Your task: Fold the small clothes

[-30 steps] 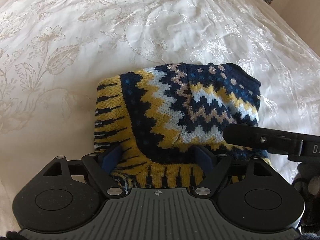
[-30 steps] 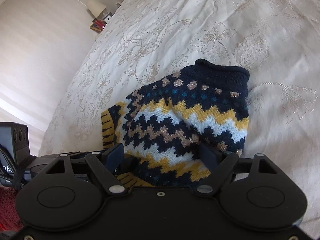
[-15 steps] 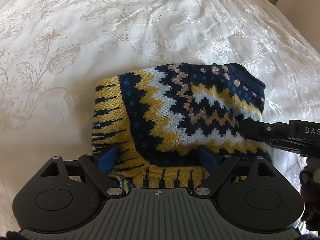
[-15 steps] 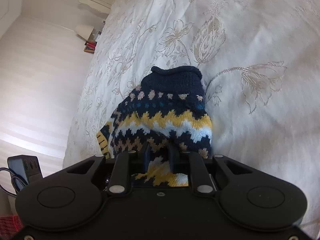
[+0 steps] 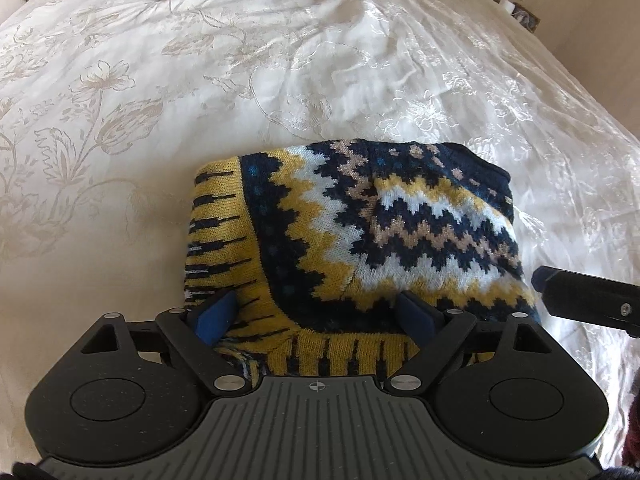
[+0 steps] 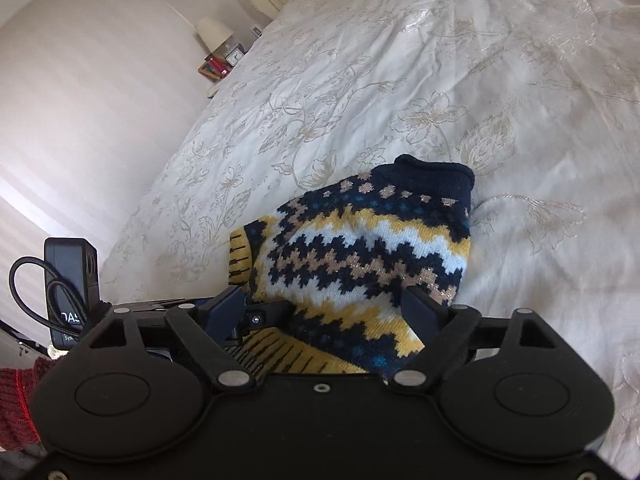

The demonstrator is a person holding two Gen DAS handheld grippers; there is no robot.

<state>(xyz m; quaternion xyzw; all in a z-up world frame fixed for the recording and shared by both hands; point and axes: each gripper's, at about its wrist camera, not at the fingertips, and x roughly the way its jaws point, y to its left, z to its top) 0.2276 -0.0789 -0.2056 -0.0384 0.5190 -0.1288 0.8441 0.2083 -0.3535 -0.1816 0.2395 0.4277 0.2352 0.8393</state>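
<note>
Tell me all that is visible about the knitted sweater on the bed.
The sweater is small, of wool-like knit, with navy, yellow, pale blue and tan zigzag bands. It has a rolled navy collar and yellow ribbing with dark stripes. It lies folded into a compact bundle on the white embroidered bedspread. The open left hand-held gripper and right hand-held gripper both straddle its near edge without clamping it.

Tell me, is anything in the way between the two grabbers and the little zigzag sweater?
Nothing visible. The sweater lies right between the open fingers of both the left gripper and the right gripper.
</note>
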